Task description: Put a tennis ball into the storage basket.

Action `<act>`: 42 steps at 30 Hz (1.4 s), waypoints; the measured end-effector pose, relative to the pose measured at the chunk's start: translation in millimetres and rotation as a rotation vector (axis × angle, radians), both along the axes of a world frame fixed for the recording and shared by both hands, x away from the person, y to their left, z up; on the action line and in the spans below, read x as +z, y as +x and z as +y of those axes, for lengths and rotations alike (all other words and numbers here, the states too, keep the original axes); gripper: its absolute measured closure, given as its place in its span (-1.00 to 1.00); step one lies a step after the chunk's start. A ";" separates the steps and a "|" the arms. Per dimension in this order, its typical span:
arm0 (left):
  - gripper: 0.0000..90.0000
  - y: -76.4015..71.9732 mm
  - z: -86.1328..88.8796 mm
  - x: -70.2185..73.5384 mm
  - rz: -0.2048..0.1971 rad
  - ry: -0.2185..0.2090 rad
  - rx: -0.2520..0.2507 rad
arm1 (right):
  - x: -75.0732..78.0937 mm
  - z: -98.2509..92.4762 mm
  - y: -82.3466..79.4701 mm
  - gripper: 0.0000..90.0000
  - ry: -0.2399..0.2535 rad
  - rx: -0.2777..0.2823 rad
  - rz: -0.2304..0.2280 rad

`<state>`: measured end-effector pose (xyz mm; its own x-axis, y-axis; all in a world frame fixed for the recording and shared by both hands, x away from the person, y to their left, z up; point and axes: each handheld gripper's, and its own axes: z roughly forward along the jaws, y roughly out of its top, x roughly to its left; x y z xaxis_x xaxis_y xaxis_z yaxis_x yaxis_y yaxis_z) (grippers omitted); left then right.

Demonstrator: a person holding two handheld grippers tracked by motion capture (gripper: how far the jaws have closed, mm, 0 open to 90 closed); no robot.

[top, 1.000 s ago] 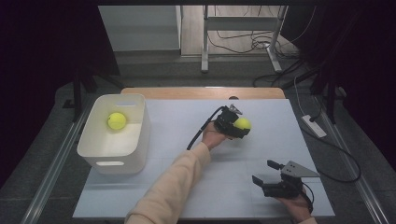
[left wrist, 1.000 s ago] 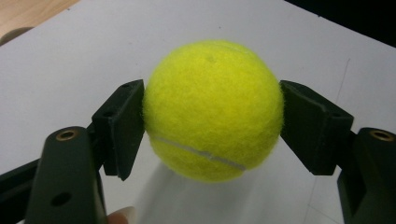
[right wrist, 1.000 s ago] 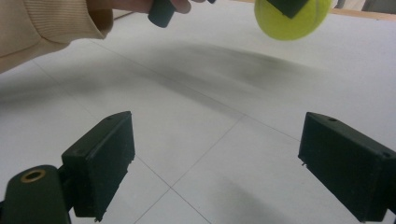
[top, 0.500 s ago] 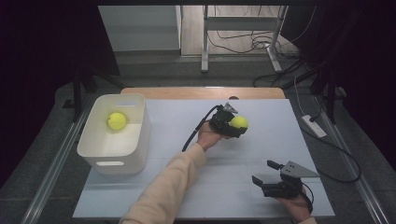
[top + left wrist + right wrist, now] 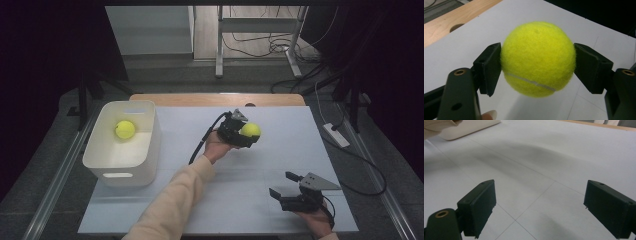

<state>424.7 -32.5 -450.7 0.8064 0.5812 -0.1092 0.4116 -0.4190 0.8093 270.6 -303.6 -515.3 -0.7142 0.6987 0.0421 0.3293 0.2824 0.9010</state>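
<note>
- Nearest the viewer in the high view, the right gripper (image 5: 284, 186) is sitting low near the front right of the white table cover (image 5: 280, 150), held by a hand at the bottom edge. Its jaws are standing wide apart with nothing between them.
- In the right gripper view, that right gripper (image 5: 539, 207) is looking across bare white sheet, its two black jaws spread far to either side. A corner of a pale tub (image 5: 469, 128) and a bit of cream sleeve (image 5: 439, 124) are showing at the top left.
- A forearm in a cream sleeve (image 5: 175, 200) is reaching in from the bottom of the high view, angling up and to the right toward the middle of the table.
- At the end of that arm, the left gripper (image 5: 246, 134) is gripping a yellow tennis ball (image 5: 250, 130) over the middle of the table cover, with a black cable trailing from it.
- In the left gripper view, the tennis ball (image 5: 537, 58) is sitting squarely in the left gripper (image 5: 537, 67), a black pad pressing on each side. The ball is being held clear of the white sheet below.
- Farther left, a white bin (image 5: 145, 150) is standing on the left part of the table, well apart from the held ball.
- Inside the bin, a second tennis ball (image 5: 125, 129) is lying toward its far end.
- Beyond the cover, a strip of wooden table edge (image 5: 200, 99) is showing.
- Farthest off, a grey floor with cables (image 5: 260, 45) and metal frame legs is lying behind the table.
</note>
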 end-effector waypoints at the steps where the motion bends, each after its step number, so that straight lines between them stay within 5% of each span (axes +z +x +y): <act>1: -0.39 -0.9 0.8 0.7 -0.002 0.000 0.002 | 0.0 0.1 0.0 -0.77 0.000 0.000 0.000; 42: -0.39 -37.1 48.5 26.6 -0.070 -0.037 0.043 | 0.2 2.1 -0.8 -0.77 -0.012 0.000 0.001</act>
<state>387.6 16.1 -424.1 0.7870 0.6123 -0.0759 0.3708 -0.3711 0.8513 269.8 -301.5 -515.1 -0.7139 0.6994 0.0347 0.3303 0.2927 0.8973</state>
